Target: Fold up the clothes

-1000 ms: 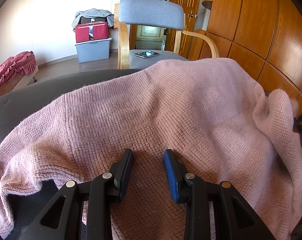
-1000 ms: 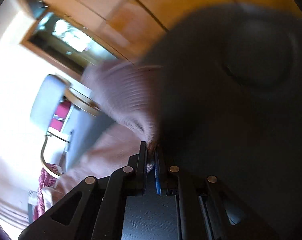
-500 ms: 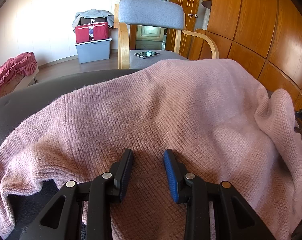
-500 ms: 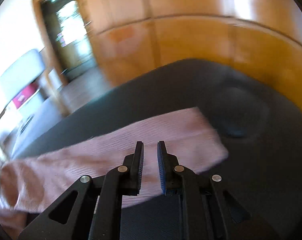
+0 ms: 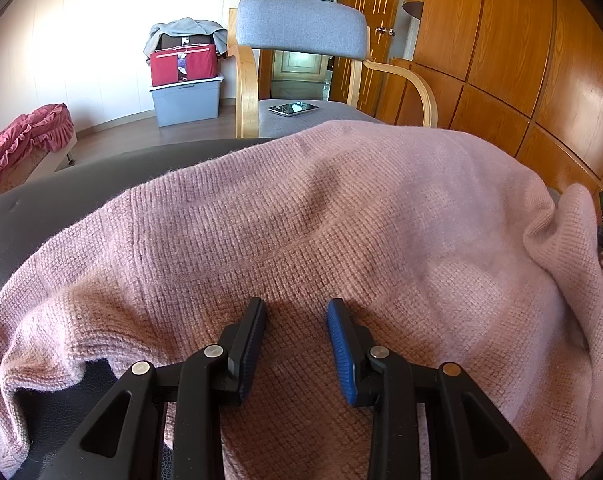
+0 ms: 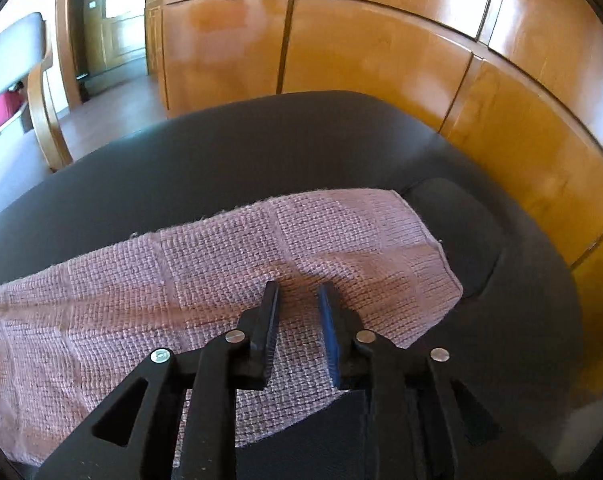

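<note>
A pink knitted sweater (image 5: pixel 341 220) lies spread over a black padded surface (image 5: pixel 61 192). My left gripper (image 5: pixel 296 306) rests low over its near part, open, with only flat knit under the gap and nothing pinched. In the right wrist view one sleeve (image 6: pixel 221 260) lies flat across the same black surface (image 6: pixel 261 140), its cuff end to the right. My right gripper (image 6: pixel 299 288) hovers just above that sleeve near the cuff. Its jaws are opening and nothing is between them.
A grey-cushioned wooden armchair (image 5: pixel 301 24) stands beyond the surface with a phone (image 5: pixel 293 109) on its seat. Wooden wall panels (image 6: pixel 381 48) run close along the right. A grey bin (image 5: pixel 185 96) with a red bag sits by the far wall, and a ruffled red cloth (image 5: pixel 21 140) lies left.
The right gripper let go of the sleeve edge it was pinching, rolled upright and swung across; the sleeve now lies flat. Its jaws widened. The left gripper stayed put.
</note>
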`<action>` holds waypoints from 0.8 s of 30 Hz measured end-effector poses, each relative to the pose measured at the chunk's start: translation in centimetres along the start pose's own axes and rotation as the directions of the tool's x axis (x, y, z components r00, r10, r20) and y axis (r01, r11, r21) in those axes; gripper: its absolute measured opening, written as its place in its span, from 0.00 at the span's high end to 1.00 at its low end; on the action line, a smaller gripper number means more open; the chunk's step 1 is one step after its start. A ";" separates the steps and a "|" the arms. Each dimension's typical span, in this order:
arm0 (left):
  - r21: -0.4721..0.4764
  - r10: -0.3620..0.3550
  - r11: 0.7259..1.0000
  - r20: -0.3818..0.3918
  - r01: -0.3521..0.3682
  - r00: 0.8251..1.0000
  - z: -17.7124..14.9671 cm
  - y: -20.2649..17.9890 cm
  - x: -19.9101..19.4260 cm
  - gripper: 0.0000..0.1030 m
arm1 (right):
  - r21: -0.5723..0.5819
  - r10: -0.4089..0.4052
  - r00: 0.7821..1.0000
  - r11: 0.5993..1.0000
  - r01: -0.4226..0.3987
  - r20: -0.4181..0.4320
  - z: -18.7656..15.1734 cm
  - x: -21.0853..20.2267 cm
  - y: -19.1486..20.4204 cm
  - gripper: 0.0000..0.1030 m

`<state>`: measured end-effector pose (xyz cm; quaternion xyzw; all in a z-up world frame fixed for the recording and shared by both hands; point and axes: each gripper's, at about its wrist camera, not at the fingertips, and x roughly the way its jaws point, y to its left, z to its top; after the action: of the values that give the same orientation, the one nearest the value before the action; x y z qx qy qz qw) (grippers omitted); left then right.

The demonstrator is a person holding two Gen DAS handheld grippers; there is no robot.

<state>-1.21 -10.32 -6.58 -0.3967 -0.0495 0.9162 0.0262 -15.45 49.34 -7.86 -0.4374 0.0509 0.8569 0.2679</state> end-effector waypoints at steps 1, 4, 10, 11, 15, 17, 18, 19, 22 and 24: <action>-0.001 0.000 1.000 0.000 0.000 1.000 0.0 0.0 0.0 0.69 | 0.036 0.036 0.999 0.999 -0.036 0.010 0.5 -1.8 -0.3 0.76; -0.001 -0.001 1.000 0.000 0.001 1.000 0.0 0.0 0.0 0.69 | 0.074 0.227 0.971 0.970 -0.232 0.074 1.0 -7.0 1.3 0.69; 0.009 0.011 1.000 0.001 -0.011 1.000 0.0 -0.1 -0.1 0.69 | -0.196 0.795 0.606 0.599 -0.776 0.031 -2.2 -15.7 13.4 0.47; 0.010 0.012 1.000 0.001 -0.012 1.000 0.0 -0.2 -0.1 0.69 | -0.252 0.828 0.560 0.540 -0.803 -0.008 -3.1 -16.7 15.3 0.45; 0.010 0.013 1.000 0.001 -0.013 1.000 0.1 -0.3 -0.1 0.69 | -0.432 0.871 0.491 0.428 -0.794 -0.040 -6.6 -19.3 20.9 0.43; 0.010 0.010 1.000 -0.001 -0.010 1.000 0.2 -0.3 -0.3 0.69 | -0.375 0.901 0.421 0.357 -0.856 -0.103 -8.4 -18.8 21.6 0.43; 0.016 0.006 1.000 -0.009 -0.006 1.000 0.1 -0.3 -0.5 0.69 | -0.335 0.909 0.388 0.322 -0.885 -0.151 -9.2 -18.6 21.8 0.43; 0.028 0.000 1.000 -0.021 0.000 1.000 0.0 -0.2 -1.0 0.69 | -0.317 0.902 0.378 0.304 -0.899 -0.209 -10.1 -19.2 22.0 0.43; -0.032 -0.071 0.997 -0.038 0.070 0.997 -1.0 1.1 -2.6 0.69 | -0.425 0.878 0.405 0.273 -0.863 -0.257 -11.1 -20.5 21.6 0.43; -0.135 -0.132 0.983 -0.023 0.128 0.991 -2.0 2.6 -3.7 0.69 | -0.479 0.885 0.400 0.252 -0.841 -0.238 -12.6 -22.0 20.0 0.35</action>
<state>2.76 -13.13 -5.61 -0.4082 -0.1358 0.9007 0.0603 -5.98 19.10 -1.40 -0.3576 0.0324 0.8547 -0.3748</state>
